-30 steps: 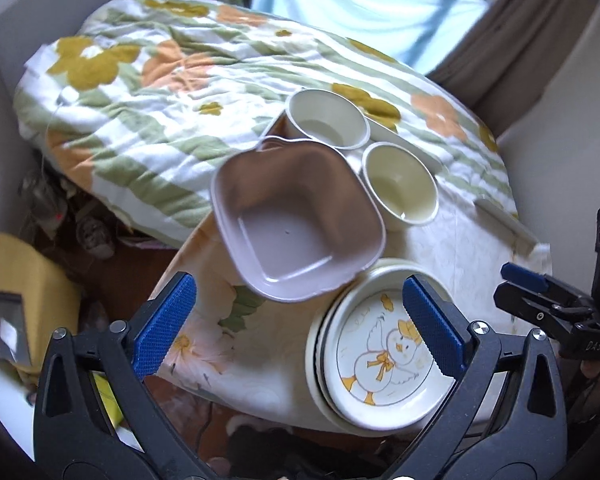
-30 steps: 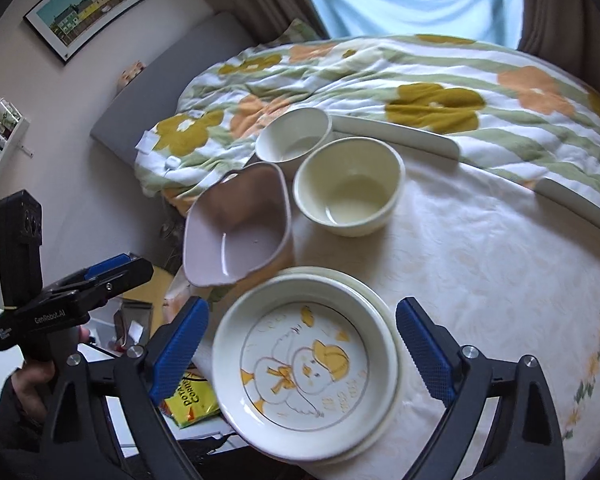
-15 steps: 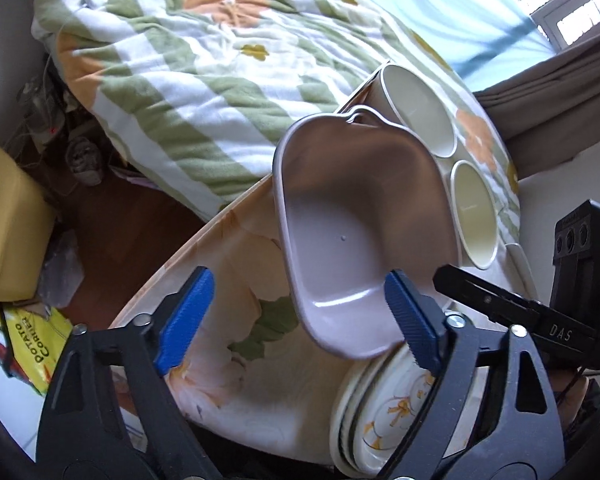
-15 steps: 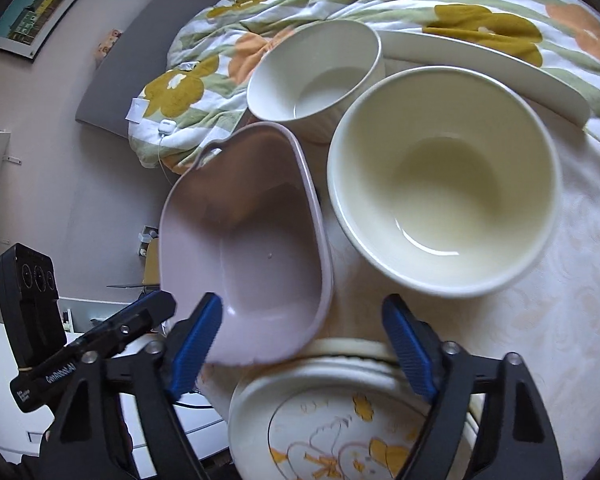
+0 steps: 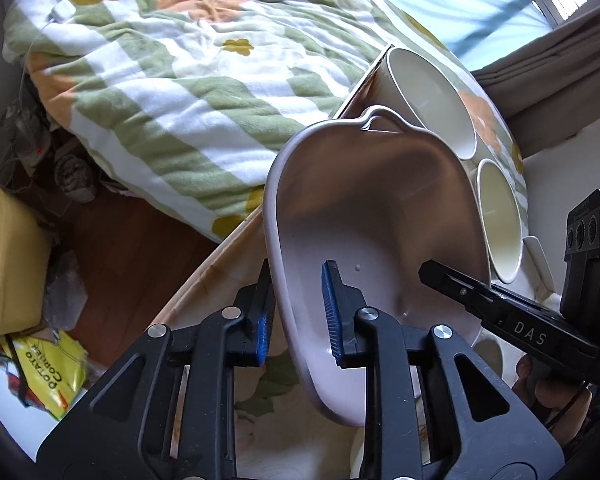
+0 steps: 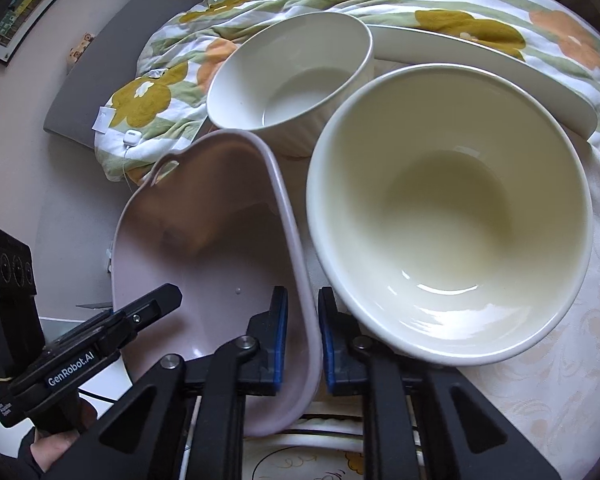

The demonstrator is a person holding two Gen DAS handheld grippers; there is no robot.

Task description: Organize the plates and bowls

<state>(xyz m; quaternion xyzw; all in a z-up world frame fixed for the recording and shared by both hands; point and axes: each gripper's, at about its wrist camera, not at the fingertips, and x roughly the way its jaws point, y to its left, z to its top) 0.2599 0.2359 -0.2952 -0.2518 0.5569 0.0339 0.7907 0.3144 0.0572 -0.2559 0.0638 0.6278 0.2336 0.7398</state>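
Observation:
A mauve square bowl (image 5: 380, 216) with a small handle sits on the table. My left gripper (image 5: 298, 314) is shut on its left rim. My right gripper (image 6: 303, 336) is shut on its right rim, and the bowl (image 6: 204, 240) fills the lower left of the right wrist view. A cream bowl (image 6: 452, 216) stands right beside it, and a white ribbed bowl (image 6: 292, 76) behind. Both show in the left wrist view, the cream bowl (image 5: 500, 220) and the white bowl (image 5: 428, 100). A stack of plates with a duck picture (image 6: 320, 456) lies just below the mauve bowl.
A flowered quilt (image 5: 172, 52) covers the bed behind the table. The table's edge (image 5: 204, 276) drops to a wooden floor with a yellow snack bag (image 5: 48, 376) and clutter. A long white dish (image 6: 484, 68) lies behind the bowls.
Both grippers moved in on the mauve bowl and closed on its opposite rims. One second ago both were open above the duck plate.

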